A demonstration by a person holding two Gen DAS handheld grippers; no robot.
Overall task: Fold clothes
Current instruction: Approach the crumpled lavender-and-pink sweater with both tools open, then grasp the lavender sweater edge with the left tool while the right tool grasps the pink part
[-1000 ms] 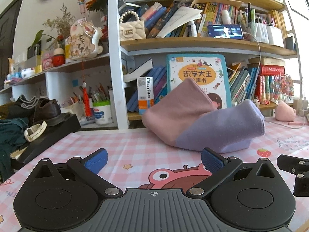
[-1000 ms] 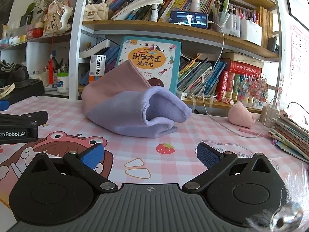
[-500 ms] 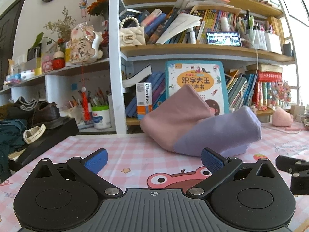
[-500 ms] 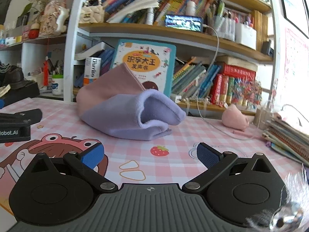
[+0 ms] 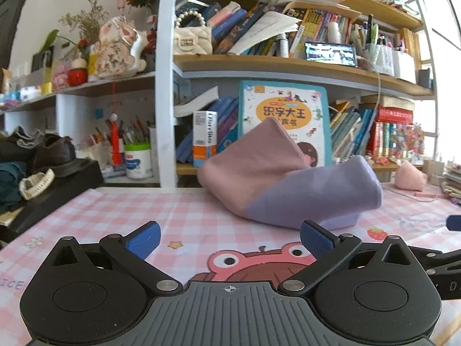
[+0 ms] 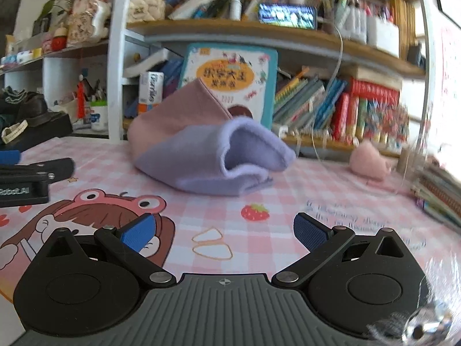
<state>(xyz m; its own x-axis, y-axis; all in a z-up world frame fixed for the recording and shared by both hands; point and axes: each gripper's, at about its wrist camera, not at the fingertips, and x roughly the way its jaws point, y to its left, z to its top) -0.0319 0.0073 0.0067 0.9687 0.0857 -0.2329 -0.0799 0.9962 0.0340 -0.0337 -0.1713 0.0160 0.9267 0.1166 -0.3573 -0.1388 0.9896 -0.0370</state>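
Note:
A folded pink and lavender garment [image 5: 291,184] lies in a loose heap on the pink checked tablecloth [image 5: 184,210], near the bookshelf. It also shows in the right wrist view [image 6: 207,150], with its lavender end curled open to the right. My left gripper [image 5: 230,238] is open and empty, a short way in front of the garment. My right gripper [image 6: 224,230] is open and empty, also in front of it. The left gripper's body [image 6: 26,178] shows at the left of the right wrist view.
A bookshelf [image 5: 288,63] packed with books stands behind the garment. A picture book [image 5: 283,121] leans right behind it. A black box with shoes [image 5: 52,173] sits at the left. A pink pouch [image 6: 368,158] and a cable lie at the right, beside stacked notebooks [image 6: 440,187].
Both grippers have shifted slightly, tilting so the garment sits a little higher in view. The right wrist view is blurred by motion. Both stay open and the garment has not moved.

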